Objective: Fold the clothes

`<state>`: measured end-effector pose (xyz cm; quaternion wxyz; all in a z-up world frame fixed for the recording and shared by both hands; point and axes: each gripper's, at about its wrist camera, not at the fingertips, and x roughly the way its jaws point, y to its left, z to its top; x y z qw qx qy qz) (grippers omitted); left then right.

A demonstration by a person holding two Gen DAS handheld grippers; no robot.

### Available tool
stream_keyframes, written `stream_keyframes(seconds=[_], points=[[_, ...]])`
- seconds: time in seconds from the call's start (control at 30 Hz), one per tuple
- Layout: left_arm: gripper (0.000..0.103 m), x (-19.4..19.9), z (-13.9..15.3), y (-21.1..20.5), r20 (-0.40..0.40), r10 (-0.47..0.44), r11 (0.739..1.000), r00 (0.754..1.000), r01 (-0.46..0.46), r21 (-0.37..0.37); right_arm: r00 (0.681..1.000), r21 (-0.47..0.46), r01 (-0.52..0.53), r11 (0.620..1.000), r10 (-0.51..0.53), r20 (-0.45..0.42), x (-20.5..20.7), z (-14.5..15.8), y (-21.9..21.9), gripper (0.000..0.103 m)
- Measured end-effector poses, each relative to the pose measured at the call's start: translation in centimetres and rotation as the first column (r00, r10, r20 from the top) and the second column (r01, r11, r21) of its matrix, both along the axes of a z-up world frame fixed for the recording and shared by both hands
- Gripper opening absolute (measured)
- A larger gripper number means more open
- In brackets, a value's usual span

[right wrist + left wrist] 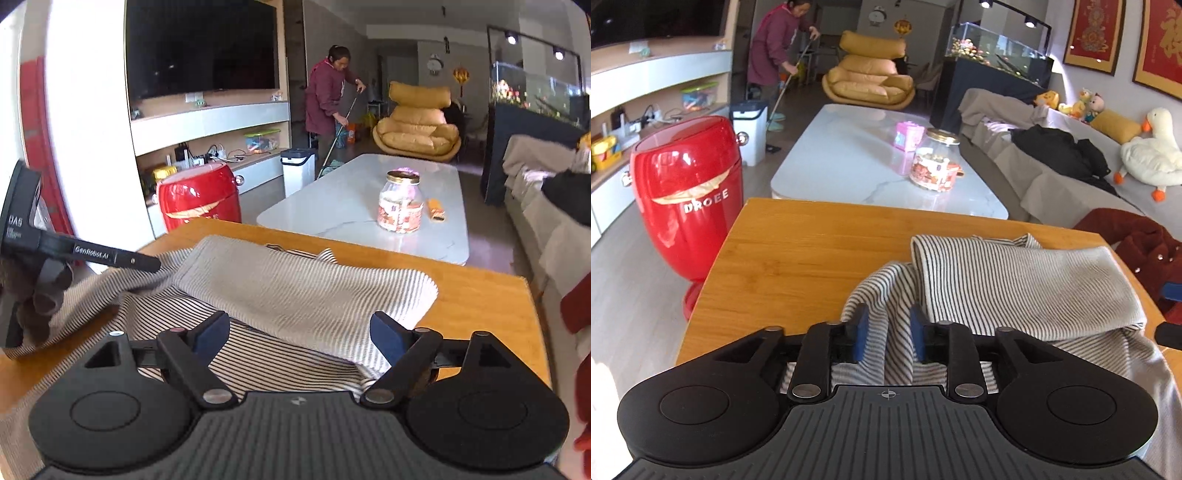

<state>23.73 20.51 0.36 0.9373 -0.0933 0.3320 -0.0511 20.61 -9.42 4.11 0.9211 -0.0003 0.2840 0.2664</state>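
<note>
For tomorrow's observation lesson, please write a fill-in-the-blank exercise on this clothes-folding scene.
1. The striped grey-and-white garment lies on a ____ table.
2. The left claw has its blue pads either side of a ____ of fabric.
3. The right claw stands ____.
4. The glossy bin is ____.

Missing: wooden; fold; open; red

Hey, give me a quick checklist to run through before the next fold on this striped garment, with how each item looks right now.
1. Left gripper has cloth: cannot tell; a ridge of the striped garment stands between its partly closed fingers, but no pinch shows.
2. Right gripper free: ok; open above the garment, holding nothing.
3. Garment on the wooden table: not ok; one part hangs off the near edge.
4. Folded flap flat: ok; the inside-out flap lies smooth across the garment.
5. Landing space: ok; bare wood shows on the left.
6. Grippers apart: ok; the left one sits well to the side in the right wrist view.
</note>
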Motion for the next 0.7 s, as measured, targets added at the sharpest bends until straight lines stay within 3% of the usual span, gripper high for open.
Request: stream_keyframes(seconds=[0.1, 0.17, 0.23, 0.47, 0.7], points=[[0.077, -3.4, 1.6, 1.6, 0.001, -0.034, 0.999, 0.999, 0.034, 0.024, 0.992, 0.148, -0.001, 0.989, 0.02, -0.127, 0.5, 0.0, 0.2, 0.084], [0.083, -5.9, 2.3, 2.4, -0.004, -0.055, 0.996, 0.998, 0.055, 0.068, 0.977, 0.242, 0.013, 0.97, 0.038, -0.208, 0.9, -0.3, 0.8, 0.084], [0.086, -8.7, 2.8, 3.4, -0.019, -0.082, 0.991, 0.996, 0.084, 0.107, 0.973, 0.278, 0.018, 0.96, 0.048, -0.227, 0.6, -0.7, 1.6, 0.084], [0.088, -18.0, 2.3, 4.4, -0.104, -0.125, 0.932, 0.987, 0.153, 0.329, 0.975, 0.262, -0.05, 0.964, 0.104, -0.195, -1.0, -0.9, 4.9, 0.083], [0.087, -22.4, 1.6, 4.8, -0.119, -0.11, 0.869, 0.987, 0.154, 0.47, 0.959, 0.202, -0.178, 0.963, 0.216, -0.184, -4.0, -1.0, 8.2, 0.066]])
